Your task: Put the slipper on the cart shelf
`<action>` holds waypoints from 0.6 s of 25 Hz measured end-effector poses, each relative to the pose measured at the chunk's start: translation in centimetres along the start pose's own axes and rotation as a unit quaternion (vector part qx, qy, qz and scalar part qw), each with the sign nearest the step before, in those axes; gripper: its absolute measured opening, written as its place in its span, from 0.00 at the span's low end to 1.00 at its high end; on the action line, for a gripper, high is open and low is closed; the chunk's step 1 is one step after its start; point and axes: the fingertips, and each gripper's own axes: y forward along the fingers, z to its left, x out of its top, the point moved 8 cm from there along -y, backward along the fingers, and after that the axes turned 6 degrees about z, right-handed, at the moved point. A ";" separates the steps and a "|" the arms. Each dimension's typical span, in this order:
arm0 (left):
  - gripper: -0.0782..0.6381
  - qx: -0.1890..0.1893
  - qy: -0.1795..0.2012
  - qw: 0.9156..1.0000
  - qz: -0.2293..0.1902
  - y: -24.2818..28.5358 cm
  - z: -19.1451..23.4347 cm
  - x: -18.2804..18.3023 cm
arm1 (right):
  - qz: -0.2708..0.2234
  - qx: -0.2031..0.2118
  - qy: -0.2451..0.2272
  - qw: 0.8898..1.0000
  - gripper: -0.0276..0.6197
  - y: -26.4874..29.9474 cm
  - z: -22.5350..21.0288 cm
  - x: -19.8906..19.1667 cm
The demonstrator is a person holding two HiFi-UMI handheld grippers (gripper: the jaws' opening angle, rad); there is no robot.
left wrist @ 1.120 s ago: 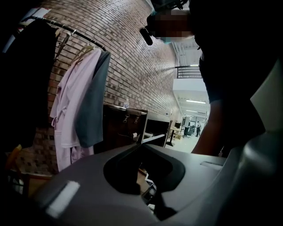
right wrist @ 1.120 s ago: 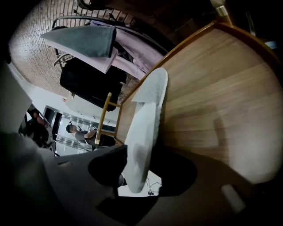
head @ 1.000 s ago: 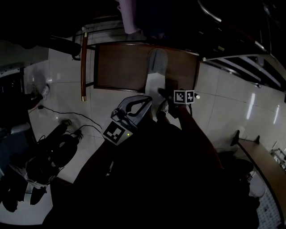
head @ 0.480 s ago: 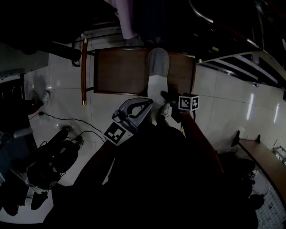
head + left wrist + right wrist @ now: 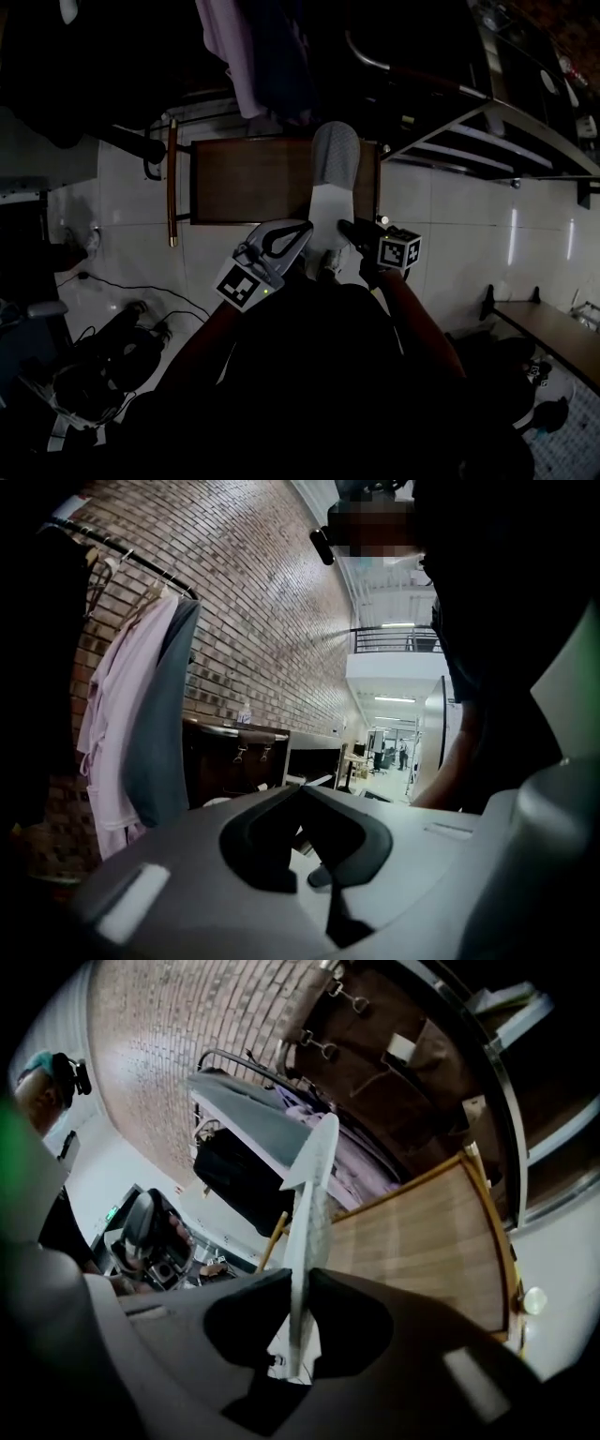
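A grey-and-white slipper (image 5: 333, 173) hangs over the cart's brown wooden shelf (image 5: 244, 178), its toe toward the far edge. My right gripper (image 5: 349, 228) is shut on the heel end. In the right gripper view the thin white sole (image 5: 309, 1204) stands edge-on between the two dark pads of that gripper (image 5: 302, 1321), above the wood-grain shelf (image 5: 422, 1251). My left gripper (image 5: 286, 230) hovers just left of the heel. Its tips meet with nothing between them, as the left gripper view (image 5: 300, 794) also shows.
Clothes hang on a rack (image 5: 244, 56) behind the cart; a pink garment (image 5: 122, 724) shows against a brick wall. A wooden bar (image 5: 171, 183) stands left of the shelf. Cables and dark gear (image 5: 103, 356) lie on the white tiles; metal rails (image 5: 487, 122) are to the right.
The right gripper has carried the slipper farther across the shelf, so its toe now reaches the far edge. The left gripper has kept close beside it.
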 end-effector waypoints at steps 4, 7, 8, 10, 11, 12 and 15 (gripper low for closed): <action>0.11 -0.007 0.015 1.000 -0.009 0.2 -0.9 1.7 | -0.053 0.010 -0.055 0.997 0.14 -2.9 3.5 2.8; 0.11 -0.011 0.023 0.999 -0.019 0.2 -1.5 3.1 | -0.085 0.010 -0.108 0.990 0.14 -4.6 6.4 5.6; 0.11 -0.012 0.026 0.999 -0.022 0.1 -1.7 3.4 | -0.095 0.011 -0.123 0.988 0.14 -5.1 7.3 6.3; 0.11 -0.012 0.034 0.999 -0.028 0.2 -2.0 4.1 | -0.114 0.009 -0.155 0.981 0.14 -6.2 9.0 7.6; 0.11 -0.011 0.038 0.999 -0.030 0.2 -2.1 4.5 | -0.126 0.006 -0.173 0.977 0.14 -6.8 9.8 8.3; 0.11 -0.010 0.042 0.999 -0.033 0.3 -2.2 4.9 | -0.137 0.003 -0.194 0.971 0.14 -7.3 10.6 8.9; 0.11 -0.005 0.045 0.998 -0.039 0.2 -2.3 5.7 | -0.172 -0.005 -0.247 0.954 0.14 -8.5 13.2 10.2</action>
